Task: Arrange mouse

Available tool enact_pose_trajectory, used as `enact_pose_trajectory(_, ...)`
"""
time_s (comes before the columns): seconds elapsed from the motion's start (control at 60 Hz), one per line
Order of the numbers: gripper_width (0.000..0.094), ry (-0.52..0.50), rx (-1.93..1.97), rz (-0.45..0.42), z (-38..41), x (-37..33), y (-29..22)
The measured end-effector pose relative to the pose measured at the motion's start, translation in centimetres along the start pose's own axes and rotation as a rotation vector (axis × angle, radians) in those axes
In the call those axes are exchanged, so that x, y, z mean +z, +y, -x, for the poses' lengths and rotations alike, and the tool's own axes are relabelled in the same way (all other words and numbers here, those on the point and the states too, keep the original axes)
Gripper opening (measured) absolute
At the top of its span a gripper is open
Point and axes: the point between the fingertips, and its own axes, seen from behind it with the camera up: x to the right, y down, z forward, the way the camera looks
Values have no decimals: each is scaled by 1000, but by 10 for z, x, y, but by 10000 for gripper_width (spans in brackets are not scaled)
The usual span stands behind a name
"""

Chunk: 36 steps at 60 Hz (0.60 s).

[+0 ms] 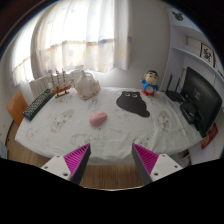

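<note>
A pink mouse (pixel 98 119) lies on the white patterned tablecloth (pixel 110 130), near the table's middle, beyond my fingers. A black cat-shaped mouse mat (pixel 131 102) lies farther back, right of the mouse. My gripper (pixel 112 156) is open and empty, held over the table's near edge, well short of the mouse. Its two magenta pads (pixel 77 156) stand wide apart with nothing between them.
A black keyboard (pixel 38 103) lies at the left edge. A small wooden rack (pixel 62 84) and a pale stuffed toy (pixel 88 86) stand at the back. A blue cartoon figure (pixel 150 84) stands at the back right. A black monitor (pixel 200 100) and router (pixel 174 92) are at right.
</note>
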Motion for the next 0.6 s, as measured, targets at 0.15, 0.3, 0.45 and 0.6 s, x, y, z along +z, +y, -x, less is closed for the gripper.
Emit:
enact_pose_trajectory(0.15, 852, -59, -28, -29, 58, 18, -5)
enact_pose_trajectory(0.3, 854, -91, -50, -64, 99, 36, -15)
enact_pose_trajectory(0.45, 855, -75, -33, -128, 112, 68, -21)
enact_pose_trajectory(0.6, 854, -31, -12, -177, 107, 115, -22)
